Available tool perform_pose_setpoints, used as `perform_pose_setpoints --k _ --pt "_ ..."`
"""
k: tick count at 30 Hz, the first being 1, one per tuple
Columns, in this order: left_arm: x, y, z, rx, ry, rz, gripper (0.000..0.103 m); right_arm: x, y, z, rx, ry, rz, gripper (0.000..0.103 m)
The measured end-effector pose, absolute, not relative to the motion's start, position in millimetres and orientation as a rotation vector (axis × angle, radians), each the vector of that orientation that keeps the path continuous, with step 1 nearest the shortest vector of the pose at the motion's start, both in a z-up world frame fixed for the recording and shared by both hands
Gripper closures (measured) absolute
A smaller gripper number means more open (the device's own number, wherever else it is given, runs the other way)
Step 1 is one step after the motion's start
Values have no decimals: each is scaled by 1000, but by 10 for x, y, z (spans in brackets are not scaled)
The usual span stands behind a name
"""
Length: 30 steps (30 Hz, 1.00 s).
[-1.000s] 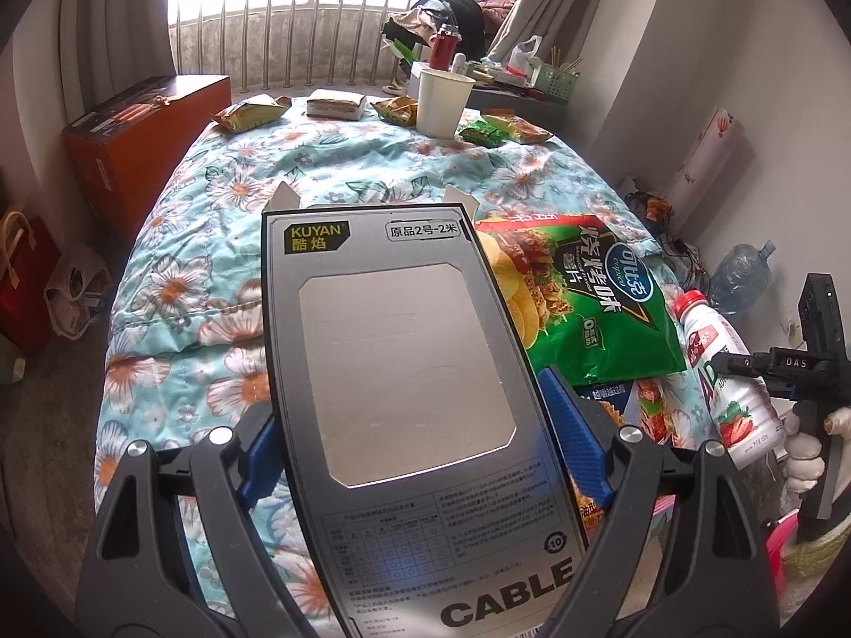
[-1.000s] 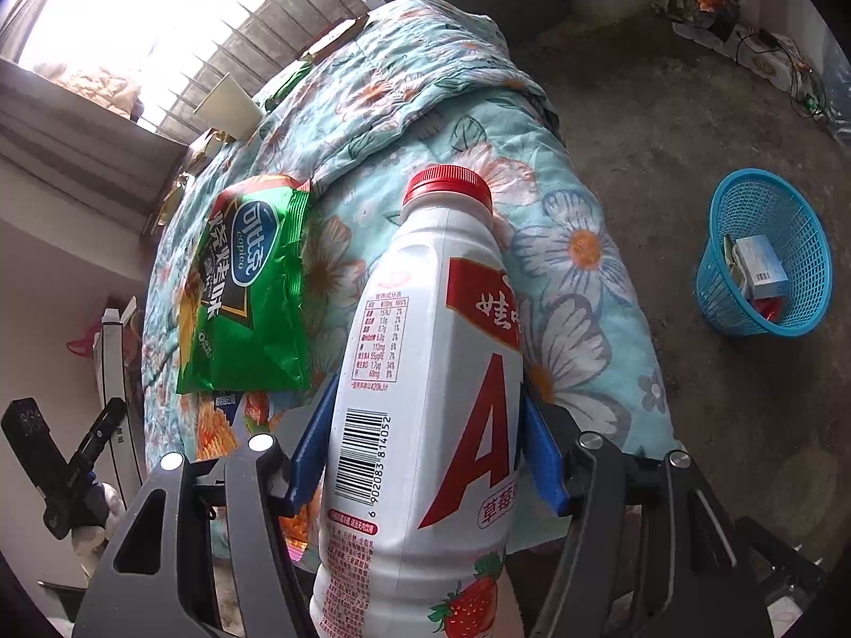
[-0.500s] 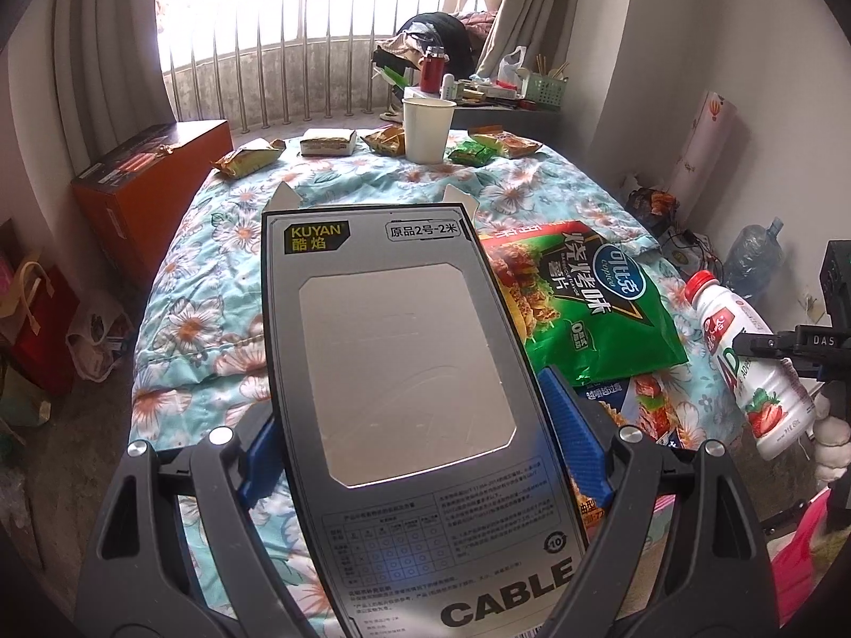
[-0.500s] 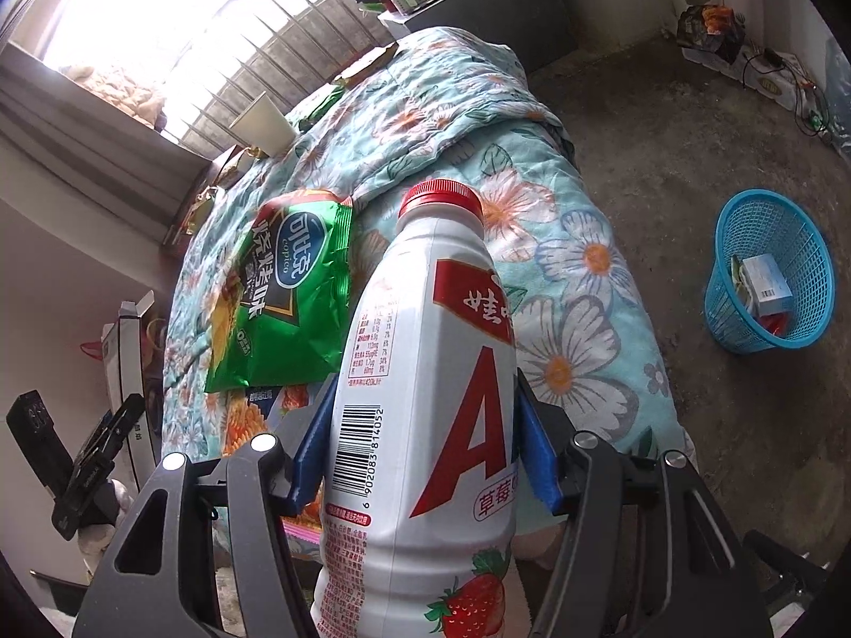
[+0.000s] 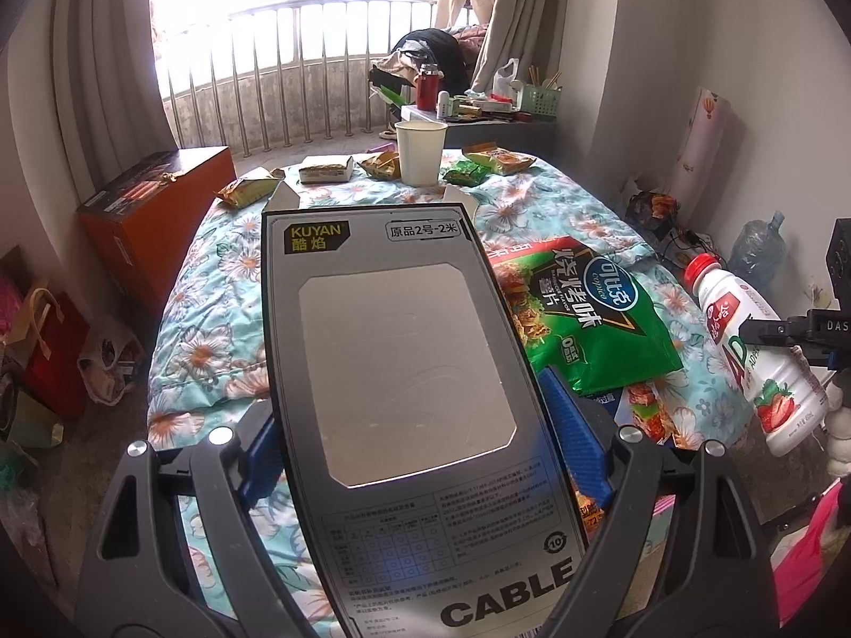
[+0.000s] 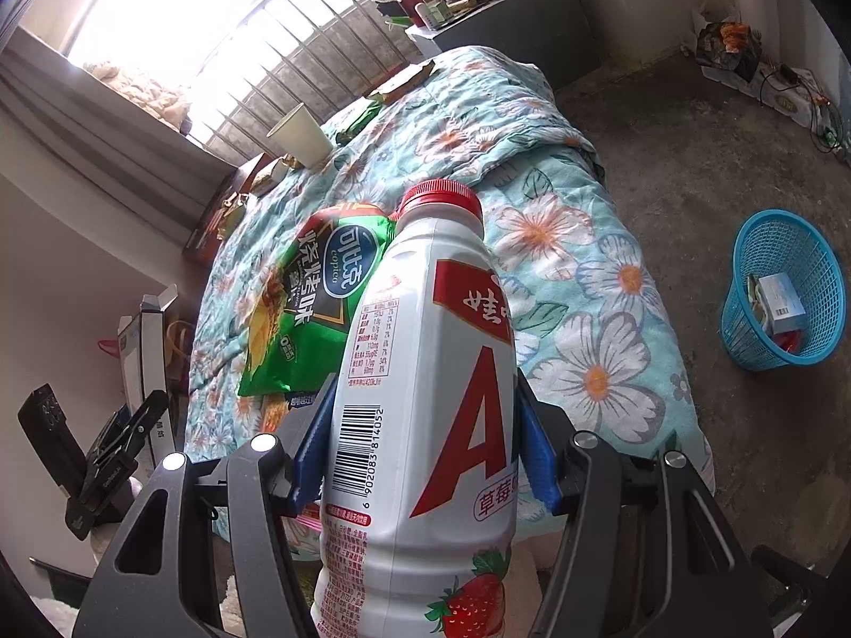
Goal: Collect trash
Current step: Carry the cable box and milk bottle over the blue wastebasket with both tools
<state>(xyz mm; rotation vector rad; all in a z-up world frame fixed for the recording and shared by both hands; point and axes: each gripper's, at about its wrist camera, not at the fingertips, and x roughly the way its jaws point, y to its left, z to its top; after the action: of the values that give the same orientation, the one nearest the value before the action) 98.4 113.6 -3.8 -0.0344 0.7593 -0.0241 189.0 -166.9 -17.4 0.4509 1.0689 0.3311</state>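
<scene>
**Both grippers loaded above the bed**

The left gripper [image 5: 420,452] clamps a grey cable box [image 5: 404,372] above the floral bed [image 5: 213,287]. A green chip bag [image 5: 590,319] lies on the bed between. The right gripper [image 6: 425,457] squeezes a white strawberry-milk bottle [image 6: 431,372]; right of it, a blue basket [image 6: 744,329] stands on the floor.

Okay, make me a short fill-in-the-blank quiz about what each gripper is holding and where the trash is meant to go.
1. The left gripper is shut on a grey box printed with the word ____.
2. The right gripper holds a white bottle whose cap is ____.
3. The blue basket stands on the ____.
4. The white paper cup stands ____ on the floral bedspread.

Missing words: CABLE; red; floor; upright
</scene>
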Motion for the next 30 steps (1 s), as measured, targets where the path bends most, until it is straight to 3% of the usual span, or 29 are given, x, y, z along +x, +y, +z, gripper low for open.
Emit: perform_pose_setpoints --k 16,23,30 --pt "1221 189 450 41 698 -292 22 1440 -2764 226 595 844 192 44" --pt "1770 -918 661 64 747 -610 22 1054 -3686 180 697 737 -53 43" --pt "2499 -2463 97 154 982 -802 22 917 -4465 -463 885 744 -207 43"
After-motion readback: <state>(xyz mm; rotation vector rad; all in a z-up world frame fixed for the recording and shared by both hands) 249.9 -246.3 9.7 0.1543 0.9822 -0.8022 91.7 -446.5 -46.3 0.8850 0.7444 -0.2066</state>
